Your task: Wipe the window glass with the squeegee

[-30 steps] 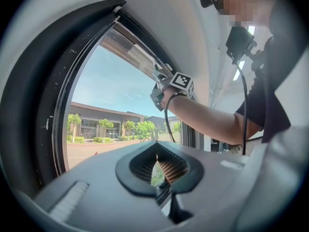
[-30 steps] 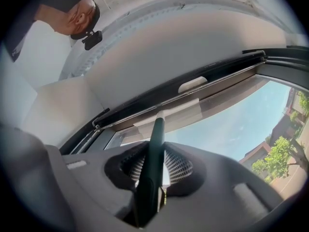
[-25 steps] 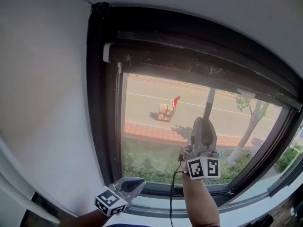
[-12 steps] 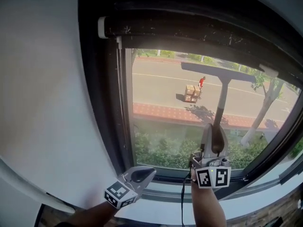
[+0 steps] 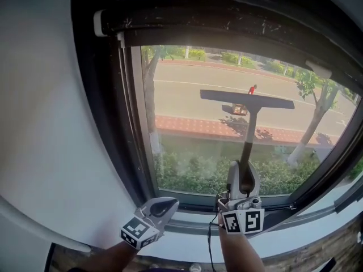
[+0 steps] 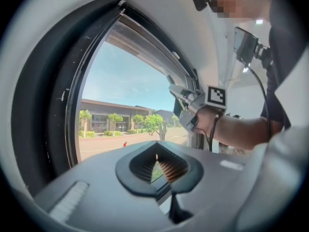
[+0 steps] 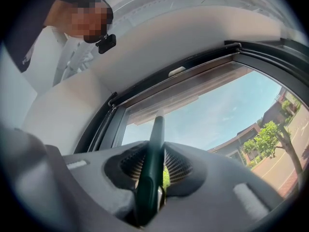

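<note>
The squeegee stands upright against the window glass, its dark blade level across the upper middle of the pane. My right gripper is shut on the lower end of its handle, near the bottom of the pane. In the right gripper view the dark green handle runs up between the ribbed pads. My left gripper hangs low by the bottom left corner of the window, apart from the squeegee. Its jaws are shut with nothing in them.
A thick black window frame surrounds the pane, with a dark roller housing across the top. White wall lies to the left, a pale sill below. Outside are a street, hedge and trees.
The squeegee blade has come down from under the top frame to the upper middle of the pane, and my right gripper has dropped with it. The left gripper has barely moved.
</note>
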`<state>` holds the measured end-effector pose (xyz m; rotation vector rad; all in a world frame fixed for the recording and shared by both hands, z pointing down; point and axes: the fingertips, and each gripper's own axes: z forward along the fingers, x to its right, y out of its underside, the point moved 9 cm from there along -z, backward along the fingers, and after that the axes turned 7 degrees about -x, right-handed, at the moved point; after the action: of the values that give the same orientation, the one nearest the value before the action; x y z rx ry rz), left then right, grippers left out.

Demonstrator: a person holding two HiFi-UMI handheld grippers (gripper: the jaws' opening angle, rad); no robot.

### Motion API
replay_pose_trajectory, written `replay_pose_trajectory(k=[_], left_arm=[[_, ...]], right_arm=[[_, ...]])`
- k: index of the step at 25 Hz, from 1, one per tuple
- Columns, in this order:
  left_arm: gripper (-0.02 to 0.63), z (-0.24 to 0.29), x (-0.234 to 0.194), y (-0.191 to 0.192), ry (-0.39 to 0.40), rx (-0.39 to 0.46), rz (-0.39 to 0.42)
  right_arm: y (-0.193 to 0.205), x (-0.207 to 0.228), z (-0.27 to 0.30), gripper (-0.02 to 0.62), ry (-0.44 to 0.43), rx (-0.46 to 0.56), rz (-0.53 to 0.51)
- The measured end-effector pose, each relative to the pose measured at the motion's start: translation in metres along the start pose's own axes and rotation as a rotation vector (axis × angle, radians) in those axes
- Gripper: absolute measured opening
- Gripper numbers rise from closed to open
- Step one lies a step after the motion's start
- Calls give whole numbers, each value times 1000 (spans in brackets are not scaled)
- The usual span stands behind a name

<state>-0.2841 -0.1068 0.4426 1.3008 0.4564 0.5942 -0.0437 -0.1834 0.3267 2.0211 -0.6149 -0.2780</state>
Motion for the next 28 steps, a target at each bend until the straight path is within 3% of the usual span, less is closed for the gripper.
replay_pose_trajectory(k=[5, 16, 28], left_arm=[[2, -4, 6, 2, -24, 9, -20], [2, -1, 24, 23, 28, -60, -68], [2, -9, 36, 39, 127, -97, -99]], right_arm=[[20, 1, -20, 102, 0, -39, 11], [78, -11, -68, 101, 30, -139, 119], [141, -19, -110, 98, 81, -371, 152]])
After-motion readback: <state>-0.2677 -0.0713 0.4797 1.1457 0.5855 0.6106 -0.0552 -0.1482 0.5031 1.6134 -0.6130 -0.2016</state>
